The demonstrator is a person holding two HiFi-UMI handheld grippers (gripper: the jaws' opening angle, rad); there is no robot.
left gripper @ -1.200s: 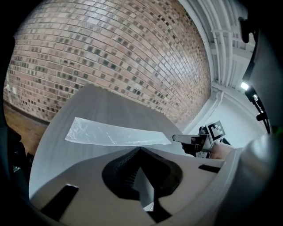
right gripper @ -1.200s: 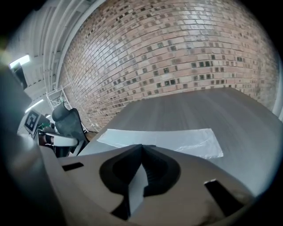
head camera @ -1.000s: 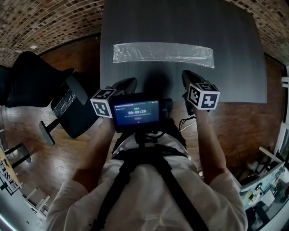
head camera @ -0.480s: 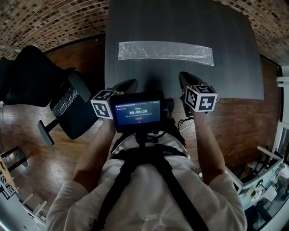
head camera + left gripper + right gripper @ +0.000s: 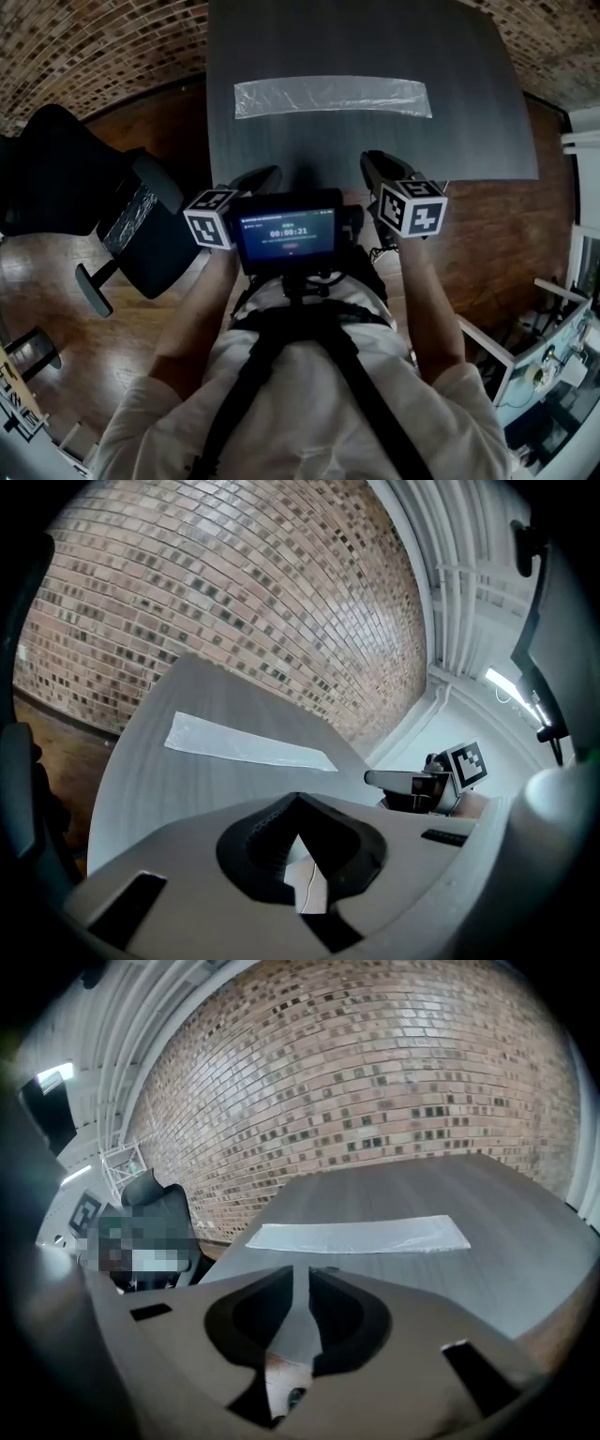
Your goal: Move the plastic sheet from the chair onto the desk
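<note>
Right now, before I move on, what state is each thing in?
plastic sheet, lying flat on the desk, nothing touching it
desk, holds the sheet
chair, beside the desk, with a shiny strip on its seat
left gripper, shut, empty
right gripper, jaws slightly apart, just been opening, nothing between them
screen, lit

Long, narrow strip of clear plastic sheet (image 5: 333, 97) lies flat on the dark grey rectangular desk (image 5: 375, 37). It runs lengthwise across the top, slightly wrinkled, no edge overhanging. Black office chair (image 5: 159, 248) stands left of desk, well apart from sheet.
</note>
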